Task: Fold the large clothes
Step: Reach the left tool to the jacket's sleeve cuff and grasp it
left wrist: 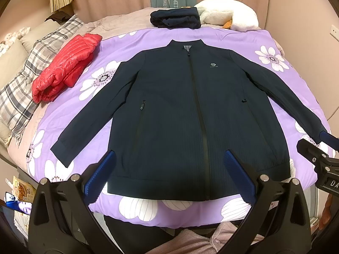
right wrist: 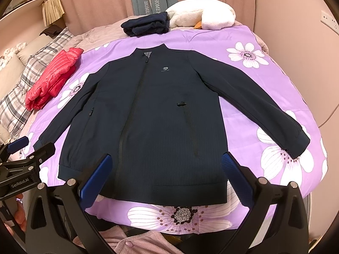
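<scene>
A zipped navy jacket [left wrist: 190, 110] lies flat, sleeves spread, on a purple floral quilt [left wrist: 264, 42] as the left gripper [left wrist: 169, 173] and right gripper [right wrist: 167, 175] hover above its hem, jaws wide apart, holding nothing.

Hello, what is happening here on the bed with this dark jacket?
A person is about to fold a navy jacket, holding tongs in each hand. The jacket lies flat and zipped on the purple flowered quilt, both sleeves spread out. The left tongs and right tongs hover open above its hem, gripping nothing. A folded red puffer jacket and a folded dark garment already lie farther back on the bed.
</scene>
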`<state>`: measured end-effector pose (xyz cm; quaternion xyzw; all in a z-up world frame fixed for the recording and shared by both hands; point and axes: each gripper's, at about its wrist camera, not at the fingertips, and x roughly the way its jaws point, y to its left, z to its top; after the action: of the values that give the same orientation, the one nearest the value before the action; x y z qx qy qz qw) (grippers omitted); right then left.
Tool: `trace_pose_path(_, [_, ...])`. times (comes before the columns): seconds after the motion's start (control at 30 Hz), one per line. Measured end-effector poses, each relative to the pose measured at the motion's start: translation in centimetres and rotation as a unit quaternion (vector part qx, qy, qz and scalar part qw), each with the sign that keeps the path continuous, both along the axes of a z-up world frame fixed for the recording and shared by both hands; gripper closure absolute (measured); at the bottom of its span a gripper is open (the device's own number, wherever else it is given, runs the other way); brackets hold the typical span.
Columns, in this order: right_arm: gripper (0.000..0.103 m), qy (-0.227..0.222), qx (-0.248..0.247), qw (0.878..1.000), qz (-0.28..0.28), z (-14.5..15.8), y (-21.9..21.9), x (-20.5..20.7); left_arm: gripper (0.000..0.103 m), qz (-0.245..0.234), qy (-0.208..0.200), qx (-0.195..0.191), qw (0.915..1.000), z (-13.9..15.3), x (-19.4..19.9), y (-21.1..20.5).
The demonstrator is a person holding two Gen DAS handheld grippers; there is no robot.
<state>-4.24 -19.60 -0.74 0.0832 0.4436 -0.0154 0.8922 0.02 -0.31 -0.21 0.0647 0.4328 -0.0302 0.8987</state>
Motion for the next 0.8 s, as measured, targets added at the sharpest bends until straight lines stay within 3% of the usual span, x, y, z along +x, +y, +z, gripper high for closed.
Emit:
trace_pose_path(0.17, [0.001,0.001,-0.001,1.000,-0.001,0.0,0.0,0.1,0.002,-0.002,0.003,0.001,1.0000,-0.3,0.3,0.0])
trace_pose_path(0.33, [0.001,0.005,-0.004,1.000,-0.002,-0.2,-0.3,0.5,0.002,0.000,-0.021,0.003,0.9998,-0.6,0.6,0.2])
trace_pose_path(0.43, [0.001,-0.023,0.012,1.000,-0.003,0.1,-0.6,0.3,0.002,-0.007,-0.025,-0.040,0.9989,-0.8,1.0,1.1])
trace_pose_path(0.5, [0.001,-0.080,0.045,0.996,-0.010,0.8,-1.4,-0.5,0.002,-0.017,-0.038,-0.105,0.9936,-1.0,1.4,2.4])
trace_pose_path(0.53, [0.001,-0.125,0.057,0.990,-0.017,1.3,-1.9,-1.1,0.002,-0.023,-0.048,-0.157,0.9862,-1.2,1.6,3.6])
trace_pose_path(0.6, [0.001,-0.218,0.074,0.973,-0.019,2.0,-2.7,-2.5,0.002,-0.026,-0.064,-0.214,0.9744,-1.8,2.0,5.5])
trace_pose_path(0.67, [0.001,-0.281,0.101,0.954,0.004,1.5,-2.9,-3.0,0.002,-0.027,-0.095,-0.308,0.9463,-2.9,2.5,8.0])
trace_pose_path(0.73, [0.001,-0.287,0.138,0.947,0.047,0.0,-2.8,-2.4,0.002,-0.019,-0.119,-0.379,0.9175,-4.1,3.1,9.9])
trace_pose_path(0.8, [0.001,-0.234,0.161,0.954,0.095,-1.5,-1.9,-0.8,0.002,0.029,-0.110,-0.369,0.9223,-5.6,4.0,11.8])
